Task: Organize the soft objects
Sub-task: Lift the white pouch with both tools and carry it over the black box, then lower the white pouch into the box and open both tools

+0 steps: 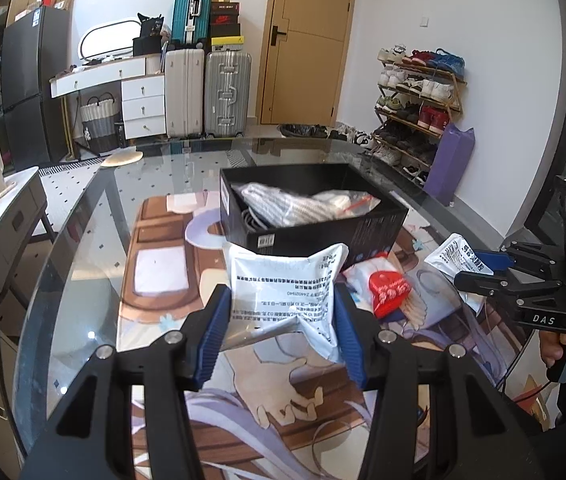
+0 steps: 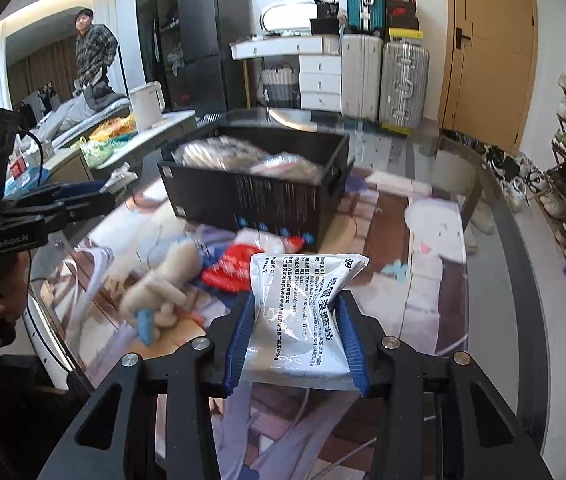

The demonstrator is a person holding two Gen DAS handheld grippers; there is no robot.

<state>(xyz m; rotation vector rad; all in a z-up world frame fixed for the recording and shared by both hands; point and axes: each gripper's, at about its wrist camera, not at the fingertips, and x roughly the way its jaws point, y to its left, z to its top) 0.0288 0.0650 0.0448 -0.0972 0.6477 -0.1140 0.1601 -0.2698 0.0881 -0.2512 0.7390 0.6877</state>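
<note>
Both hand-held grippers [image 1: 281,320] [image 2: 295,336] pinch crinkly plastic pouches [image 1: 283,288] [image 2: 303,312].

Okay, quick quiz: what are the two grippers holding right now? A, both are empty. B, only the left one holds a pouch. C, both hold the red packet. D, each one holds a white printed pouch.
D: the left gripper is clamped on a white printed pouch, and the right gripper is clamped on another pouch, both near the black box.

A lived-in home.
Suitcases [image 1: 207,94] beside the wooden door [image 1: 307,40], shoe rack [image 1: 419,108] on its other side.
</note>
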